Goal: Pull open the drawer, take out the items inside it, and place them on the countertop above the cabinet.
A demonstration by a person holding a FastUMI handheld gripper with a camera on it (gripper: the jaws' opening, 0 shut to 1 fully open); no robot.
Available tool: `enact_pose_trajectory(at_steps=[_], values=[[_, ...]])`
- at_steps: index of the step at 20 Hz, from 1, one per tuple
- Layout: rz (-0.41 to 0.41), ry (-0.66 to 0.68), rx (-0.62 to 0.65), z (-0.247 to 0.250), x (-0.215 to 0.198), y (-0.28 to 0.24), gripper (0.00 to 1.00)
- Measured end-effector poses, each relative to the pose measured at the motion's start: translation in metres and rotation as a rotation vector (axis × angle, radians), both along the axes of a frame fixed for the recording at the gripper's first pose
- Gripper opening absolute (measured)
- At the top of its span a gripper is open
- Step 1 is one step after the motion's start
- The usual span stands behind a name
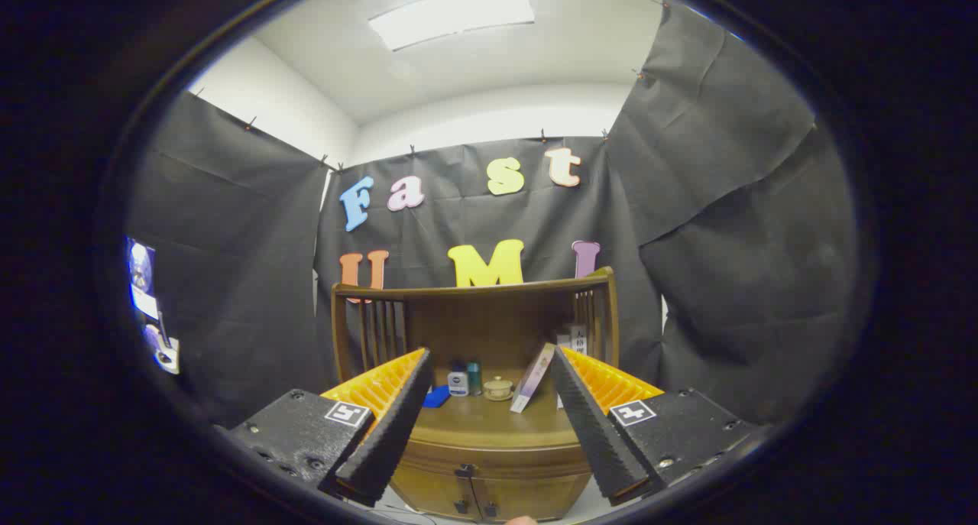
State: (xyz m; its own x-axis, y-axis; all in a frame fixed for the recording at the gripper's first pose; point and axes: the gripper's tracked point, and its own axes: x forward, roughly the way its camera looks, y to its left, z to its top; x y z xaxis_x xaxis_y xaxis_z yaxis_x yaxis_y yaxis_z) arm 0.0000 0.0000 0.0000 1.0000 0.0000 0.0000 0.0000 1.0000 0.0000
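My tool: spread wide, holding nothing. Drawer: closed, straight ahead and below, well beyond the fingertips, under the counter.

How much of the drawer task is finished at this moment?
Nothing looks done yet: the cabinet's drawer is closed. In hand: the gripper is open and empty, facing the cabinet from a distance. Left: pull the drawer open, lift out its items, place them on the countertop.
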Motion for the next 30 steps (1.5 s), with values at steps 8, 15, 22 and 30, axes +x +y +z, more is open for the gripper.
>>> enact_pose_trajectory(at_steps=[8, 15, 22, 30], values=[[-0.016, -0.017, -0.025, 0.007, -0.007, 0.000, 0.99], [-0.017, -0.002, -0.005, 0.001, -0.002, -0.001, 0.99], [-0.007, -0.058, -0.009, -0.026, 0.015, 0.010, 0.99], [0.023, 0.011, 0.001, -0.125, 0.062, 0.032, 0.99]])
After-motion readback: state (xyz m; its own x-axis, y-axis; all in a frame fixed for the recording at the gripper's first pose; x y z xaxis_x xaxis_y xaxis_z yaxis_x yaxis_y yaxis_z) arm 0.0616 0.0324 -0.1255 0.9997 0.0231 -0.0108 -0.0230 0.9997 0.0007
